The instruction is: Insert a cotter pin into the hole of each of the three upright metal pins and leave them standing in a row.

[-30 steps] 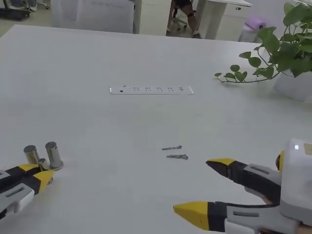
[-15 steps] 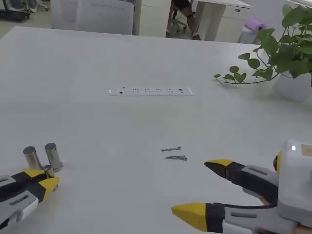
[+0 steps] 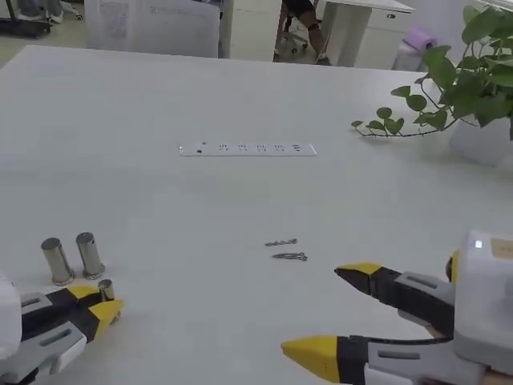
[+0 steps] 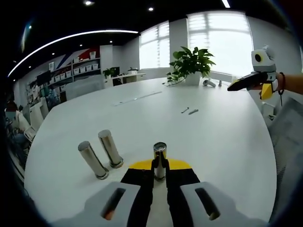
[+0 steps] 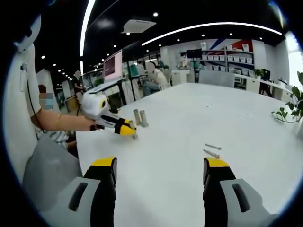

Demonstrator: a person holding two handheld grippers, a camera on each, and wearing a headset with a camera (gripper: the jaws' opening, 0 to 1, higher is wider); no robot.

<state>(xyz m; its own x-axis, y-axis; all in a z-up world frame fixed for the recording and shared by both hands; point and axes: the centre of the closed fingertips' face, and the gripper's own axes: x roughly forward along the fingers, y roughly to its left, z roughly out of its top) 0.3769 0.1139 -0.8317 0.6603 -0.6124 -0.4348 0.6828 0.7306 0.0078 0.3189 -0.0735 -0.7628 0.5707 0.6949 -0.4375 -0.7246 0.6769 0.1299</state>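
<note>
Two upright metal pins (image 3: 58, 261) (image 3: 89, 254) stand side by side at the table's near left. A third metal pin (image 3: 105, 289) is upright between the yellow tips of my left gripper (image 3: 100, 301), just right of and nearer than the pair. In the left gripper view the jaws are shut on this pin (image 4: 160, 161), with the other two pins (image 4: 102, 154) to its left. Two cotter pins (image 3: 281, 242) (image 3: 290, 257) lie flat mid-table. My right gripper (image 3: 321, 311) hovers open at the near right, holding nothing; ahead of it lie the cotter pins (image 5: 211, 150).
A white power strip (image 3: 248, 148) lies farther back on the white table (image 3: 160, 192). A leafy plant (image 3: 465, 72) in a white pot stands at the far right. Chairs and desks lie beyond the table's far edge.
My left gripper has moved right and toward me with one metal pin in it, away from the two standing pins. The right gripper has barely moved.
</note>
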